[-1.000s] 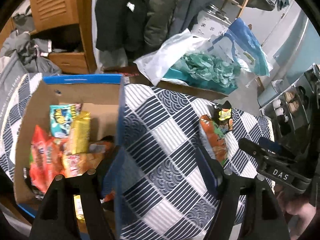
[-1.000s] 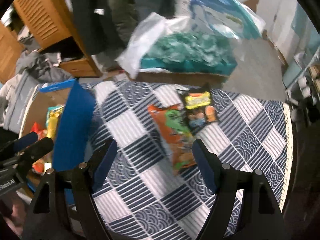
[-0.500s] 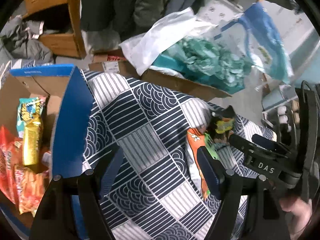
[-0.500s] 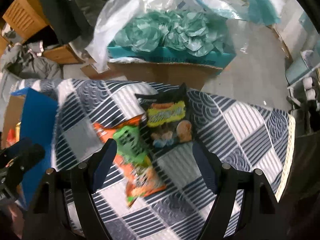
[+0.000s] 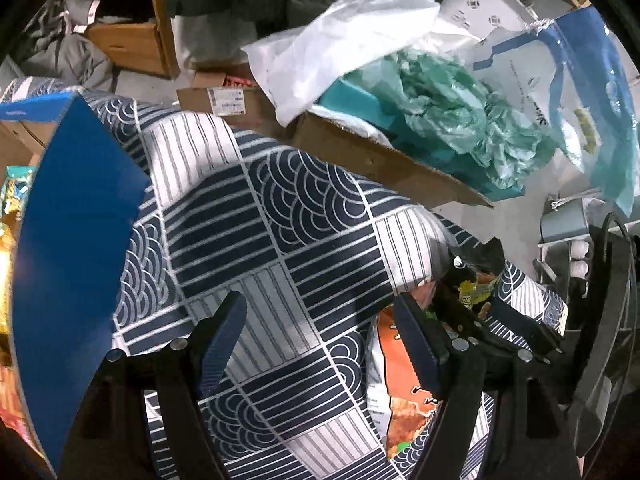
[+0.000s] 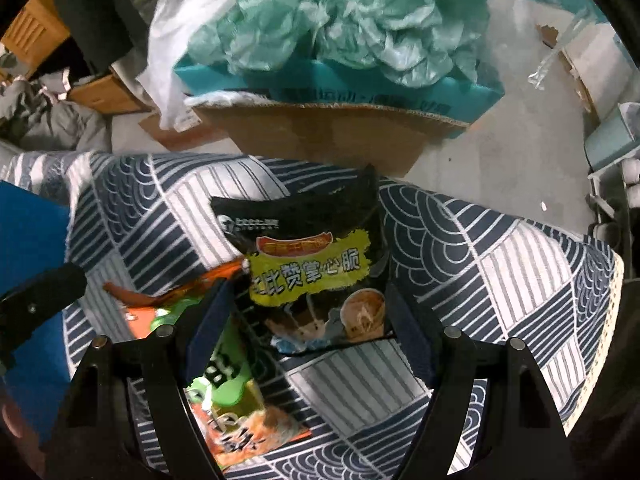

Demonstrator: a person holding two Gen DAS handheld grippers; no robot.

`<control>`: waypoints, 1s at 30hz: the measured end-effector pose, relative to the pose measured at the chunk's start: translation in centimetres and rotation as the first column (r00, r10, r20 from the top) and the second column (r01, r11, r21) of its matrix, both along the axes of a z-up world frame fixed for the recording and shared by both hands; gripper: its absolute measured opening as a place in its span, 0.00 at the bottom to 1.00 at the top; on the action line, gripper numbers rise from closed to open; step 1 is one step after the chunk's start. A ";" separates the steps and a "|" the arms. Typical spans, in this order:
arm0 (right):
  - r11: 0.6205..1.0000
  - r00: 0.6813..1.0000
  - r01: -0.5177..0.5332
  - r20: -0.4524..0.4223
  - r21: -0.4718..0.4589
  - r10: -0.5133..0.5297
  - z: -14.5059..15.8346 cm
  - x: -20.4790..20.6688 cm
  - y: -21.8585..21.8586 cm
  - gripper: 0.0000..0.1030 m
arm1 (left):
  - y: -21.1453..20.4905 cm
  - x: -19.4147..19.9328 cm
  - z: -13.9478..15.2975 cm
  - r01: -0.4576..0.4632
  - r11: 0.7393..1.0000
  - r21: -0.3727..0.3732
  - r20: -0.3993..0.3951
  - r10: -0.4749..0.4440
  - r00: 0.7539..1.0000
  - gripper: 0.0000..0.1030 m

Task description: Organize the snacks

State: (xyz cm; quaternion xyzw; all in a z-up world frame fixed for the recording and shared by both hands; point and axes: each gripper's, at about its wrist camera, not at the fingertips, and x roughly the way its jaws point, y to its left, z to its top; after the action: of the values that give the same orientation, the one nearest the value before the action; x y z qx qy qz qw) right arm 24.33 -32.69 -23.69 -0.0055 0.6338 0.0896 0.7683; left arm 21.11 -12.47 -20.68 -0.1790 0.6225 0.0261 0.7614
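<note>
A black snack bag with a yellow label [image 6: 312,268] lies on the patterned tablecloth [image 6: 500,264], partly over an orange and green snack bag [image 6: 224,400]. My right gripper [image 6: 308,332] is open, its jaws standing either side of the black bag's lower half. My left gripper [image 5: 320,344] is open and empty above the cloth [image 5: 280,208], left of the two bags; the orange one [image 5: 396,364] shows past its right finger. The blue flap of the snack box [image 5: 76,232] stands at the left, with packets inside at the far left edge.
Beyond the table's far edge sits a cardboard box with teal plastic bags [image 6: 340,40] and a white plastic bag [image 5: 340,40]. Wooden furniture and clothes [image 5: 132,28] are at the back left. The right gripper's body [image 5: 500,332] shows in the left wrist view.
My right gripper has moved forward and down until its jaws straddle the black bag. My left gripper has swung right, away from the box and toward the two bags.
</note>
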 end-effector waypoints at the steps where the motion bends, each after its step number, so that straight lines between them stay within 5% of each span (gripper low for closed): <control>1: 1.000 1.000 0.002 -0.003 0.000 -0.002 -0.3 0.1 0.0 0.75 | -0.2 0.0 -0.4 0.000 1.000 0.004 -0.009 0.000 1.000 0.75; 11: 1.000 1.000 0.001 0.009 -0.023 0.000 -1.4 -0.2 -0.3 0.71 | -0.8 0.2 -0.7 -0.003 0.999 0.033 0.007 0.003 1.000 0.75; 19: 1.000 0.998 0.015 0.055 -0.016 -0.014 0.4 -1.0 -0.6 0.66 | -2.0 -1.1 1.5 0.029 0.999 -0.024 0.033 -0.028 0.999 0.75; 30: 0.984 0.984 0.175 0.039 -0.024 -0.174 2.3 -4.6 -6.7 0.66 | -5.6 -2.4 1.1 0.115 0.993 -0.024 0.030 -0.115 0.993 0.79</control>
State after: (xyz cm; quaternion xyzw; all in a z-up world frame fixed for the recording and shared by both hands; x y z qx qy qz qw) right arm 19.70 -39.35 -21.37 0.0380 0.6189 0.0131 0.7844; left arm 18.69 -18.04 -19.59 -0.1528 0.6210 -0.0283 0.7682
